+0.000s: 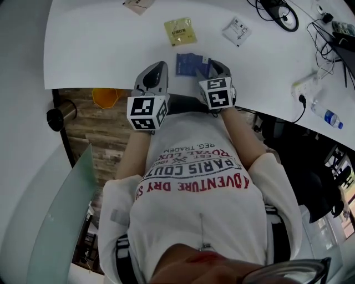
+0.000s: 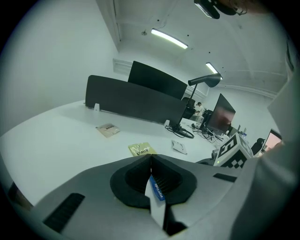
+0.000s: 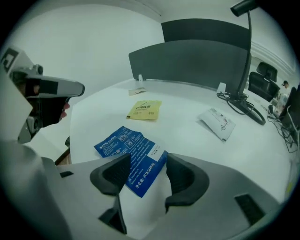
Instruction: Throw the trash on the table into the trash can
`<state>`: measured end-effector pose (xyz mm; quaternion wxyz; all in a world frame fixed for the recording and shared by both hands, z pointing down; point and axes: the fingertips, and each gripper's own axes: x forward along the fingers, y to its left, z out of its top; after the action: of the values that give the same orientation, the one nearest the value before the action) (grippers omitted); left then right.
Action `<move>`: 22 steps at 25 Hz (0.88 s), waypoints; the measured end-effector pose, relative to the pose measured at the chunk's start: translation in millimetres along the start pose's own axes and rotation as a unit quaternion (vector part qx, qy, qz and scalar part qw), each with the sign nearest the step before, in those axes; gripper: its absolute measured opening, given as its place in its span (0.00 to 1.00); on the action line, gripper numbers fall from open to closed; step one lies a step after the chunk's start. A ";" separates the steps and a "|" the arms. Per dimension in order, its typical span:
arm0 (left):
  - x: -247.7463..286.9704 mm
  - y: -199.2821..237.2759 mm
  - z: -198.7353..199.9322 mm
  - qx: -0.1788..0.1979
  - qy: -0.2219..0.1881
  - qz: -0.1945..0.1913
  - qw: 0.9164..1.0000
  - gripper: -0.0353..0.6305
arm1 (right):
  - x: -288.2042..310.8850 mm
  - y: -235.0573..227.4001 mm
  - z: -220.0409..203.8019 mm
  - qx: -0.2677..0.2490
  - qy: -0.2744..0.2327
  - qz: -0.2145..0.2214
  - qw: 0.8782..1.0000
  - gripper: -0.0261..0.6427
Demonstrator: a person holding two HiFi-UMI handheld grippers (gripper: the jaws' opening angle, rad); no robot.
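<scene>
**Left clamped on a scrap, right open over the blue packet**

Head view:
- Both grippers are at the near edge of the table (image 1: 100, 50).
- The left gripper (image 1: 157, 72) sits just beside the blue packet (image 1: 188, 63), and the right gripper (image 1: 213, 67) is at its right edge.
- Further in lie a yellow packet (image 1: 179, 31), a white packet (image 1: 237, 30) and, at the far edge, a beige packet (image 1: 137, 5).
- I can't pick out a trash can.
- My shirt print shows upside down: "ADVENTURE DRY", "PARIS COUT…".

Left gripper view:
- My jaws are together, pinching a thin white scrap (image 2: 157, 197) that carries a blue label.
- The scrap stands edge-on and sticks back toward the camera.
- The label print is too small to read.

Right gripper view:
- My jaws stand wide apart and the pads touch nothing.
- The blue packet (image 3: 124, 143) lies flat on the table with its near corner between the jaws.
- It carries white Chinese print, small pictograms and a white sticker at one corner. I can't read any of it reliably.
- The yellow packet has dark print that is also illegible.

Handling, my read:
- The packet looks like a flat sachet, so it should be light, floppy and probably slick.
- Lying flat, it offers no raised edge to bite.
- The best hold is the near corner, with one jaw tipped under it.
- Failing that, I could drag it to the table edge and pinch the overhang.
- A light squeeze should be enough, since nothing here looks fragile.
</scene>
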<state>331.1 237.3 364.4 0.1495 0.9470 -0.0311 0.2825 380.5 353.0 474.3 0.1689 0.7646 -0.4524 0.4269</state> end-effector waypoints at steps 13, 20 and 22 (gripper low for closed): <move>5.7 -11.4 5.5 -0.011 0.007 -0.003 1.000 0.09 | -2.0 -6.7 15.2 -0.032 -0.017 0.025 0.999 0.09; -27.3 4.6 24.6 -0.005 -0.026 0.013 1.000 0.09 | -31.6 23.2 74.4 -0.050 -0.097 0.057 0.992 0.09; -46.9 24.1 29.0 -0.010 -0.042 0.036 0.998 0.09 | -32.9 48.7 92.6 -0.066 -0.108 0.079 0.989 0.09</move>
<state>303.6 204.4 322.2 0.1476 0.9548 -0.0743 0.2471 378.7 285.3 388.0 0.1346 0.7551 -0.5543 0.3233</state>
